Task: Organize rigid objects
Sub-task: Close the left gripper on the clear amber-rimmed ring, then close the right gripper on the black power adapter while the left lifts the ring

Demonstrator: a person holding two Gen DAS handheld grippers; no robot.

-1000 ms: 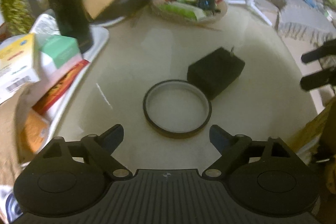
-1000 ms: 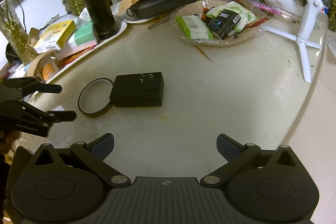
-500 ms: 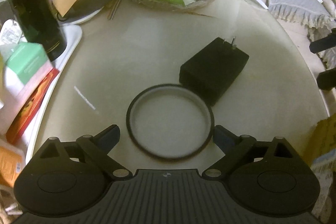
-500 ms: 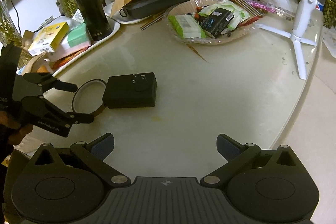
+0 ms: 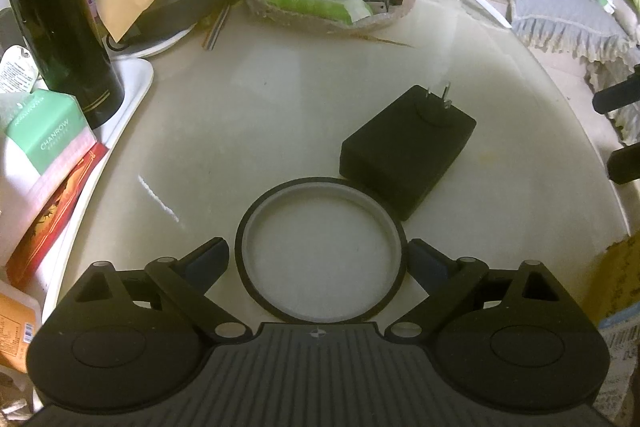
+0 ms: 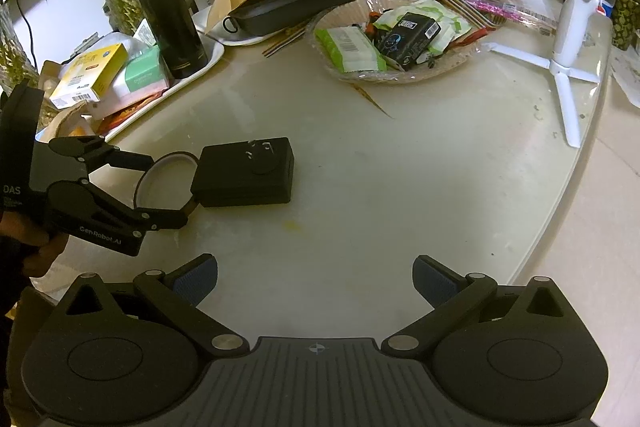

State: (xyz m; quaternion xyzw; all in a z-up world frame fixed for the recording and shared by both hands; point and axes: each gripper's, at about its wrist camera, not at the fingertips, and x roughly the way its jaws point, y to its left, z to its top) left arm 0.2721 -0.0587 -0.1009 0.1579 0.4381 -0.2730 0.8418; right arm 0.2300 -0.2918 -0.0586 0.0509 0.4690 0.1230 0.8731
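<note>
A black tape ring [image 5: 320, 251] lies flat on the pale table, touching a black power adapter [image 5: 408, 147] with its prongs up. My left gripper [image 5: 318, 259] is open, its fingers on either side of the ring, low over the table. From the right wrist view the ring [image 6: 166, 183] sits between the left gripper's fingers [image 6: 132, 159], with the adapter [image 6: 246, 173] beside it. My right gripper [image 6: 316, 275] is open and empty, above bare table nearer the front edge.
A white tray [image 6: 210, 57] at the left holds a black flask [image 6: 164, 7] and boxes. A basket [image 6: 400, 75] of packets, a black case [image 6: 296, 3] and a white tripod [image 6: 568, 27] stand at the back. The table's edge curves on the right.
My left gripper has moved forward and down until its open fingers straddle the tape ring. The right gripper has stayed nearly still.
</note>
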